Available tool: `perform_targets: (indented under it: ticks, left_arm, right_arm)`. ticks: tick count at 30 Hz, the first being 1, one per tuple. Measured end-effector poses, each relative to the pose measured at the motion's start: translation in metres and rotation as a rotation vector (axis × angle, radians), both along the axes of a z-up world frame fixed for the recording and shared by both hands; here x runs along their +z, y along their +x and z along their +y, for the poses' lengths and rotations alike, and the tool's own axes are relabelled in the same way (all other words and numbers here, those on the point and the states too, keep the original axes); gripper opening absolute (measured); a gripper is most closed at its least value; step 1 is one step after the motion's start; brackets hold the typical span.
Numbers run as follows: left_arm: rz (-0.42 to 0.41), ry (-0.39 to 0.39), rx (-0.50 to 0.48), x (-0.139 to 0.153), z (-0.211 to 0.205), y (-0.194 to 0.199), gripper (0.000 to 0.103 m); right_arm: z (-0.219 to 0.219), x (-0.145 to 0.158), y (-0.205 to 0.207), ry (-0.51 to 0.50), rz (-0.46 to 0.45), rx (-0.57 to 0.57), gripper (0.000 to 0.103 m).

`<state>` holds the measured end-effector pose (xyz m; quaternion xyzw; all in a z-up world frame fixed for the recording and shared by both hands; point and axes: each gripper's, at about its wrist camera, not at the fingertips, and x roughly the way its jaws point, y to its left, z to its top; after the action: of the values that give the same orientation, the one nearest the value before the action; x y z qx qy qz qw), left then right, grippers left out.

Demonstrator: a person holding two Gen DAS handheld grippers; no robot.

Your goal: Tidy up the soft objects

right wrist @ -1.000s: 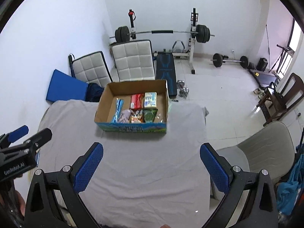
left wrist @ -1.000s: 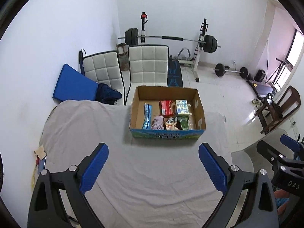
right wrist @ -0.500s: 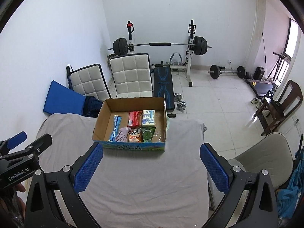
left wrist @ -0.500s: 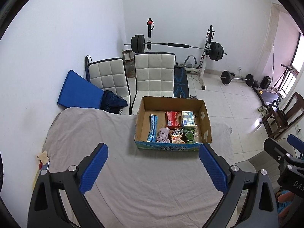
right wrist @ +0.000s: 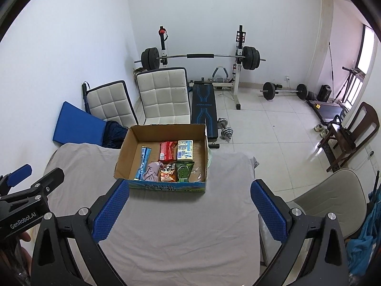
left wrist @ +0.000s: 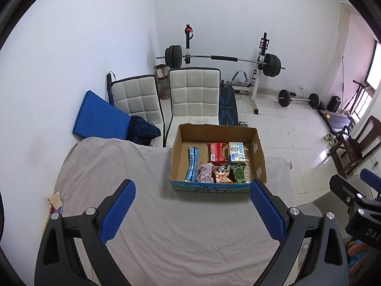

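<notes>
Left tool (left wrist: 192, 208) and right tool (right wrist: 190, 206), each spread wide and holding nothing, above the grey-clothed bench (left wrist: 185, 238). Cardboard box (left wrist: 258, 152) near the bench's far edge, containing a pink cloth (left wrist: 206, 172), blue sachet (left wrist: 192, 163), red packet (left wrist: 216, 152), green packet (left wrist: 238, 172) and carton (left wrist: 236, 152).

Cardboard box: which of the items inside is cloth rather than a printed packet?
The crumpled pinkish-grey cloth, near the front wall of the cardboard box, between the long blue packet and the cartoon-face packet.
</notes>
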<state>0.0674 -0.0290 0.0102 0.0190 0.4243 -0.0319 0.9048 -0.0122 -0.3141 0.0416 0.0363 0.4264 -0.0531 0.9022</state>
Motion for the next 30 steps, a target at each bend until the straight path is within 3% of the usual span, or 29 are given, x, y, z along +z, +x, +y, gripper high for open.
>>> perform_targets:
  ticks: [30]
  left_arm:
    - [-0.004, -0.010, 0.008, 0.0050, 0.0013, 0.0048, 0.098]
  right_arm:
    - [-0.0049, -0.0053, 0.0030, -0.003, 0.001, 0.025, 0.103]
